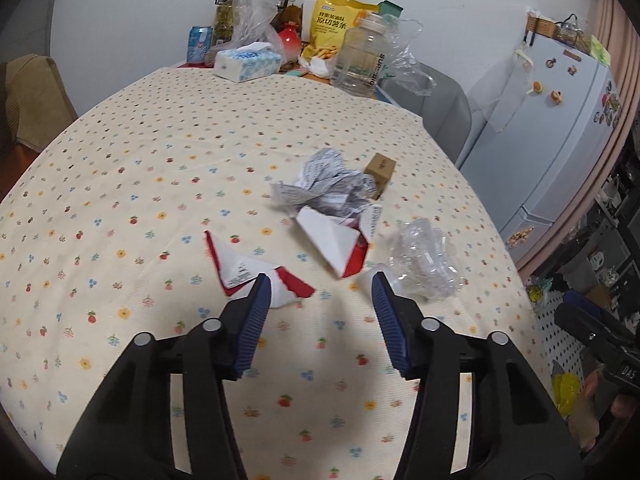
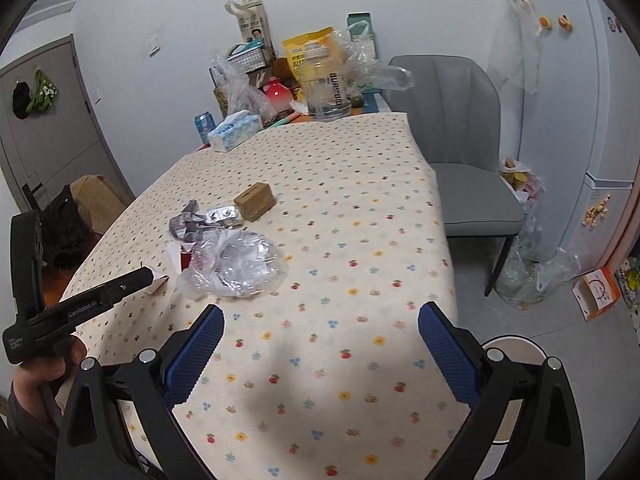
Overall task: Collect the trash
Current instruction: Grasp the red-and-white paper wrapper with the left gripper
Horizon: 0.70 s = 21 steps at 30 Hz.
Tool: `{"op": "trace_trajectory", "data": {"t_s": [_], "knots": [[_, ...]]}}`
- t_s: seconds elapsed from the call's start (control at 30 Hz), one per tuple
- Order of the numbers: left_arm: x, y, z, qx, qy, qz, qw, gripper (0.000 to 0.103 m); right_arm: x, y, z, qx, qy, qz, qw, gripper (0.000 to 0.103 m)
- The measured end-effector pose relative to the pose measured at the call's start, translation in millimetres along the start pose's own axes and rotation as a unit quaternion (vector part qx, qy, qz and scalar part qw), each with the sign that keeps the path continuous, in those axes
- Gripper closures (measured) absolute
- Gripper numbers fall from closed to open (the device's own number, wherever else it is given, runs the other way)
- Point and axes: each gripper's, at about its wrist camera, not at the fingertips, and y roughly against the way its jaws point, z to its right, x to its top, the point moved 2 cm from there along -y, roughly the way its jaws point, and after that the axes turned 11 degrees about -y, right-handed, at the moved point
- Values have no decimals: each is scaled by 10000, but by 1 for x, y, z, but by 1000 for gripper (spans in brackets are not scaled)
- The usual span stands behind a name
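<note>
Trash lies on the flowered tablecloth [image 1: 120, 184]. In the left wrist view I see a torn red-and-white wrapper [image 1: 236, 272], a second red-and-white wrapper [image 1: 336, 244], crumpled printed paper [image 1: 324, 184], a small brown box [image 1: 380, 168] and crumpled clear plastic [image 1: 424, 260]. My left gripper [image 1: 320, 280] is open and empty, just above the near wrapper. The right wrist view shows the clear plastic [image 2: 236, 264], the crumpled paper [image 2: 184, 224], a blister pack [image 2: 222, 213] and the brown box [image 2: 255, 200]. My right gripper [image 2: 320, 316] is open and empty over the table's near part.
At the table's far end stand a tissue box [image 1: 246, 62], a clear jug [image 1: 360, 56], a yellow snack bag [image 1: 332, 28], a can [image 1: 199, 42] and plastic bags. A grey chair [image 2: 460, 152] stands to the right, a fridge [image 1: 560, 120] beyond. A round white bin [image 2: 516, 392] is below the table's edge.
</note>
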Motion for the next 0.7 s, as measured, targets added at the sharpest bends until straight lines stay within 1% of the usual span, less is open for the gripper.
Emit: {"op": "trace_trajectory", "data": {"t_s": [0.13, 0.2, 0.37, 0.43, 0.53, 0.57, 0.6, 0.63, 0.7], "knots": [[-3, -7, -6, 56, -14, -103, 9999, 59, 0, -8, -7, 50, 25, -67, 10000, 8], [-4, -11, -6, 108, -53, -142, 9998, 65, 0, -13, -9, 66, 16, -103, 9999, 8], [-1, -17, -2, 294, -292, -127, 9991, 65, 1, -20, -11, 76, 37, -166, 9998, 8], [0, -20, 0, 380, -387, -179, 9984, 65, 2, -22, -12, 78, 47, -183, 9998, 8], [0, -26, -1, 452, -385, -302, 9978, 66, 4, -24, -13, 109, 41, -181, 9998, 8], [1, -28, -2, 503, -404, -340, 9973, 72, 6, -25, -13, 129, 31, -180, 9998, 8], [1, -28, -1, 562, -432, -363, 9968, 81, 6, -26, -14, 137, 25, -181, 9997, 8], [1, -29, -2, 547, -438, -378, 9968, 84, 7, -27, -15, 151, 22, -186, 9997, 8], [2, -28, -4, 559, -375, -376, 9970, 96, 10, -29, -18, 187, 32, -194, 9996, 8]]}}
